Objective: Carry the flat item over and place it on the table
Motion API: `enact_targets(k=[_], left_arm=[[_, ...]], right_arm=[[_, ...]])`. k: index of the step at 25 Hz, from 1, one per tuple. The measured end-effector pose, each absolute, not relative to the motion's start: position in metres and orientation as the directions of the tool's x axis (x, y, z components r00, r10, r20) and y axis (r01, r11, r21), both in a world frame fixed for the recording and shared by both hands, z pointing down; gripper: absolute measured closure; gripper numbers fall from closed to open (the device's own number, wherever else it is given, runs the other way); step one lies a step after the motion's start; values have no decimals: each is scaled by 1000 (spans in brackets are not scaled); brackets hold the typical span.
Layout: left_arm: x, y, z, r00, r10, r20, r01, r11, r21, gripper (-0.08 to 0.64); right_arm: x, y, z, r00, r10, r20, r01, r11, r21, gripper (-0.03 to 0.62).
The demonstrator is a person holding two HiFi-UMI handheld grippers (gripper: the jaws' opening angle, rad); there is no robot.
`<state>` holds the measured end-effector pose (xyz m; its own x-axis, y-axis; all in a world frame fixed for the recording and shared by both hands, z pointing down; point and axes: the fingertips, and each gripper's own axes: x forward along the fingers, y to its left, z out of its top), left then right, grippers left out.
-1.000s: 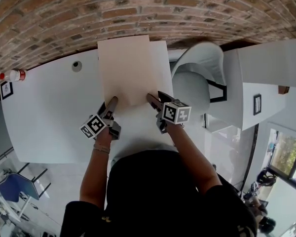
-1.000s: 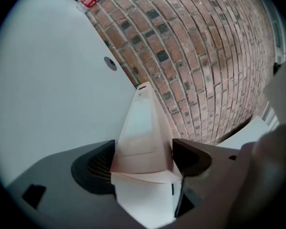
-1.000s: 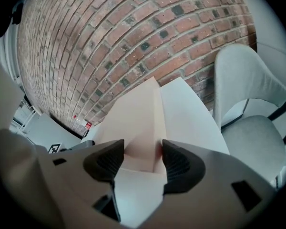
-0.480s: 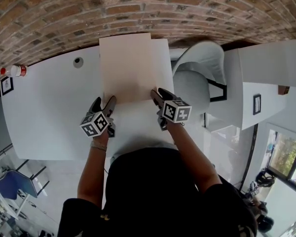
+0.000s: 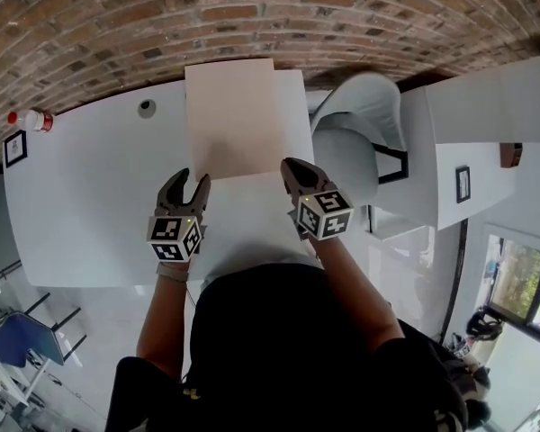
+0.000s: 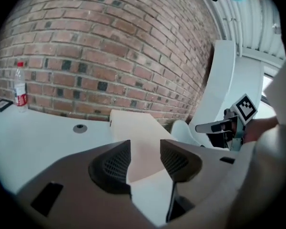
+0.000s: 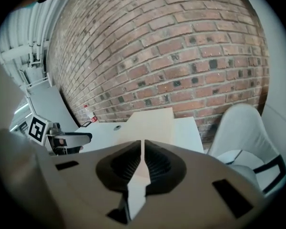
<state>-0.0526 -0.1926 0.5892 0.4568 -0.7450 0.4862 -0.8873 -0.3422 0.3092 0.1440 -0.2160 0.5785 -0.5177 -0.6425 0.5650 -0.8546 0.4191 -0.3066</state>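
The flat item is a beige board (image 5: 234, 120) lying flat on the white table (image 5: 90, 205), its far edge at the brick wall. It also shows in the left gripper view as the board (image 6: 138, 137) and in the right gripper view as the board (image 7: 152, 120). My left gripper (image 5: 190, 180) hovers just short of the board's near left corner; its jaws are closing, still apart, with nothing between them. My right gripper (image 5: 292, 164) sits by the near right corner, off the board. Its jaws are closing and nearly meet, gripping nothing.
A water bottle (image 5: 31, 120) with a red label stands at the table's far left by the wall. A round cable hole (image 5: 146, 108) lies left of the board. A white chair (image 5: 355, 133) stands right of the table, and a square marker tag (image 5: 15, 148) lies at the left edge.
Both grippers have drawn back from the board's near edge toward the person. The right jaws have come together and the left jaws have narrowed. The board has stayed on the table.
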Motion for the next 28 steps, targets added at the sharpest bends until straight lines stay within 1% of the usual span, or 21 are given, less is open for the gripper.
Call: enact_targets(k=[3, 6, 10, 13, 20, 23, 28], left_arm=[[-52, -184, 561, 476, -760, 442, -877, -376, 298, 424], [-54, -172, 532, 490, -782, 385, -870, -415, 266, 551], [-57, -154, 496, 528, -790, 311, -846, -456, 277, 557], [-61, -142, 470, 547, -793, 268, -835, -491, 248, 557], [-81, -110, 428, 576, -790, 210, -813, -527, 246, 557], [-89, -96, 415, 585, -787, 196, -808, -546, 221, 557], [-92, -69, 399, 634, -757, 160, -772, -604, 201, 557]], right_arm=[[134, -202, 553, -534, -659, 530, -843, 464, -273, 569], [121, -187, 526, -558, -671, 488, -827, 499, -259, 575], [105, -166, 494, -578, -688, 438, -811, 541, -221, 578], [93, -149, 474, -592, -698, 404, -802, 562, -204, 580], [69, -109, 437, -616, -712, 338, -783, 603, -156, 580], [59, -94, 425, -623, -716, 314, -777, 612, -146, 580], [43, -72, 409, -640, -714, 284, -764, 631, -133, 580]])
